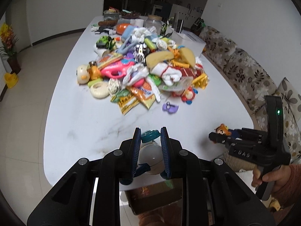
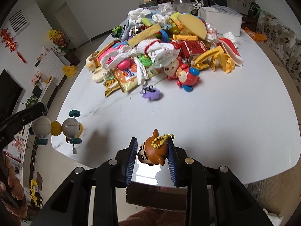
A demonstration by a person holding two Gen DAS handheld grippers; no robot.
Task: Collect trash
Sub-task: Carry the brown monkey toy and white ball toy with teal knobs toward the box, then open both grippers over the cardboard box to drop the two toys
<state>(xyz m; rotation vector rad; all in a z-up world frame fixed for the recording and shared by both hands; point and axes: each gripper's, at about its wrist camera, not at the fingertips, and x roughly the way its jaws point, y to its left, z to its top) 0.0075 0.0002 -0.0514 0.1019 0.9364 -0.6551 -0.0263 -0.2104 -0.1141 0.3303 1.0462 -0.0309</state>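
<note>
Over the white table's [image 2: 207,116] near edge, the left gripper [image 1: 150,141] clamps a grey-and-yellow ball toy [image 2: 56,128]; the right gripper [image 2: 153,150] pinches a brown figurine keychain [image 2: 153,150]; the toy-and-wrapper heap [image 2: 160,52] lies beyond

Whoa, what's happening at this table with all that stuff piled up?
A person is clearing a cluttered white table with two hand-held grippers. The left hand-held gripper is clamped on a toy made of grey and yellow balls with teal wheels. The right hand-held gripper holds a small brown figure keychain. The big pile of toys and wrappers still awaits sorting.
</note>
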